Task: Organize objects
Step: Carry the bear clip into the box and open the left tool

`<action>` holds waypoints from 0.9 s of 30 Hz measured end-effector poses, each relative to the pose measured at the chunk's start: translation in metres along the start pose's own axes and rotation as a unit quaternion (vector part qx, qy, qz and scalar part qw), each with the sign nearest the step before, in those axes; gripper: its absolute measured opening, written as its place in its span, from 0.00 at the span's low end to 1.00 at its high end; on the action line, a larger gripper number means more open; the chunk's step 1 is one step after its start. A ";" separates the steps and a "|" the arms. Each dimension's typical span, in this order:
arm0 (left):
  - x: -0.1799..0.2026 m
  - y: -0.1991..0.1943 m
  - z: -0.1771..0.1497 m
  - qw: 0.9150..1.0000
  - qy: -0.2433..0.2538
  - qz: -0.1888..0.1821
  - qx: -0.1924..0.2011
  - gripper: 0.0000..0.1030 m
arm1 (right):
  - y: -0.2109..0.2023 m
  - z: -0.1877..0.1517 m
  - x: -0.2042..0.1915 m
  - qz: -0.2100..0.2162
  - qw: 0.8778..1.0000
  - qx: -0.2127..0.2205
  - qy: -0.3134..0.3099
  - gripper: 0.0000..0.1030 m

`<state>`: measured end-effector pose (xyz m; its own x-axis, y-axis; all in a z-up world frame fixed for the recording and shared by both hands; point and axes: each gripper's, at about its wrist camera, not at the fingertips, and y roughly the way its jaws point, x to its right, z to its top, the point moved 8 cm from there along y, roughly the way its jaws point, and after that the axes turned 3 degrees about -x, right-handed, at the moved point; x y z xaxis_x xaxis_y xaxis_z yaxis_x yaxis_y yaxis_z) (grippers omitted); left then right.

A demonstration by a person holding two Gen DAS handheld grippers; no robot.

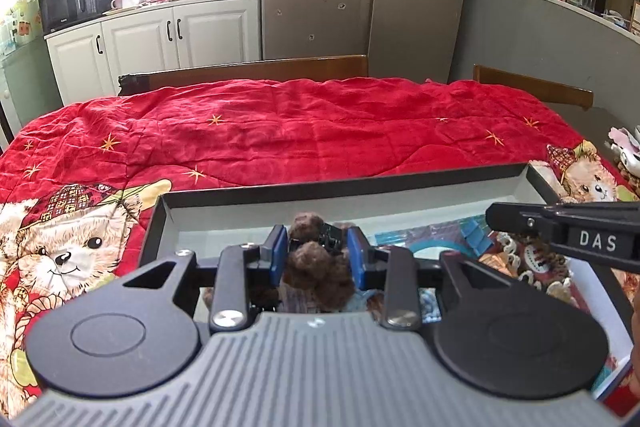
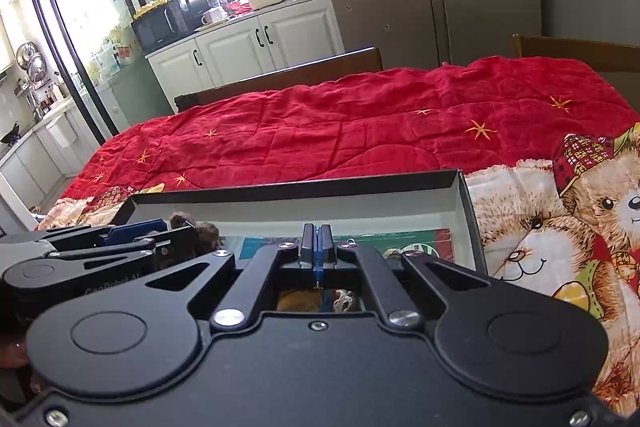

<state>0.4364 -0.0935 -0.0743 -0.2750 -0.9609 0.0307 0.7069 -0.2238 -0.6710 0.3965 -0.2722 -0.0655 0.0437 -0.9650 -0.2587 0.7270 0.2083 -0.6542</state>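
On a table draped with a red quilt [image 1: 304, 131] printed with teddy bears, a shallow black box [image 1: 344, 183] with a pale lining is seen at the near edge. Over its left half, the left gripper [image 1: 318, 255] is held low and level, pointing away toward the far wall of the box, and its blue pads [image 1: 276, 251] are clamped on a brown fuzzy toy [image 1: 316, 267] with a small black part. The toy is judged to be hanging just above, or resting on, the box floor; which one cannot be told. At the right of the box, the right gripper [image 2: 317, 247] is held low over other items, which are largely hidden, and its fingers are pressed together with nothing visibly caught between them.

A risk is judged here: the soft pile could compress and slip from the pads, so the toy might drop crookedly. The two tools are also close side by side, so a sideways move could knock them together or disturb the colourful items already lying in the box.
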 end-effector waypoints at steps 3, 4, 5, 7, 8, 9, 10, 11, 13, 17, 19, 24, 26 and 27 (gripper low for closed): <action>0.000 0.001 -0.001 1.000 0.000 0.003 -0.002 0.35 | 0.002 -0.001 0.001 -0.001 1.000 -0.004 0.000 0.01; 0.000 0.001 -0.002 1.000 -0.001 0.003 -0.003 0.35 | 0.003 -0.002 0.001 -0.002 1.000 -0.006 0.000 0.01; -0.001 0.001 -0.002 1.000 -0.002 0.002 -0.004 0.36 | 0.003 -0.002 0.001 -0.002 1.000 -0.006 0.001 0.01; -0.002 0.002 -0.002 1.000 -0.004 0.003 -0.006 0.37 | 0.002 -0.002 0.002 -0.003 1.000 -0.007 0.001 0.01; -0.002 0.002 -0.002 1.000 -0.005 0.002 -0.007 0.38 | 0.002 -0.003 0.002 -0.003 1.000 -0.007 0.000 0.01; -0.002 0.003 -0.003 1.000 -0.005 0.002 -0.009 0.38 | 0.002 -0.003 0.002 -0.003 1.000 -0.008 0.000 0.01; -0.002 0.002 -0.003 1.000 -0.005 0.002 -0.010 0.39 | 0.003 -0.003 0.002 -0.003 1.000 -0.010 0.000 0.01; -0.002 0.002 -0.004 1.000 -0.006 0.002 -0.010 0.40 | 0.003 -0.004 0.003 -0.004 1.000 -0.012 0.000 0.02; -0.002 0.002 -0.004 1.000 -0.005 0.002 -0.010 0.43 | 0.004 -0.005 0.003 -0.004 1.000 -0.015 -0.001 0.03; -0.002 0.002 -0.005 1.000 -0.006 0.003 -0.008 0.53 | 0.005 -0.007 0.003 -0.006 1.000 -0.020 -0.004 0.08; -0.002 0.001 -0.004 1.000 -0.009 0.001 -0.007 0.56 | 0.005 -0.008 0.002 -0.006 1.000 -0.020 -0.006 0.15; -0.002 -0.011 -0.001 1.000 -0.014 -0.004 0.006 0.60 | -0.002 -0.006 0.000 -0.010 1.000 -0.012 -0.007 0.19; -0.001 -0.018 0.001 1.000 -0.016 -0.005 0.013 0.63 | -0.007 -0.005 -0.002 -0.009 1.000 -0.009 -0.010 0.19; -0.001 -0.023 0.002 1.000 -0.016 -0.006 0.016 0.63 | -0.011 -0.006 -0.003 -0.009 1.000 -0.008 -0.013 0.19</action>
<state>0.4220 -0.0880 -0.0577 -0.2638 -0.9625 0.0626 0.7241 -0.2405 -0.6464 0.3844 -0.2703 -0.0618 0.0480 -0.9725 -0.2281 0.7175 0.1924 -0.6694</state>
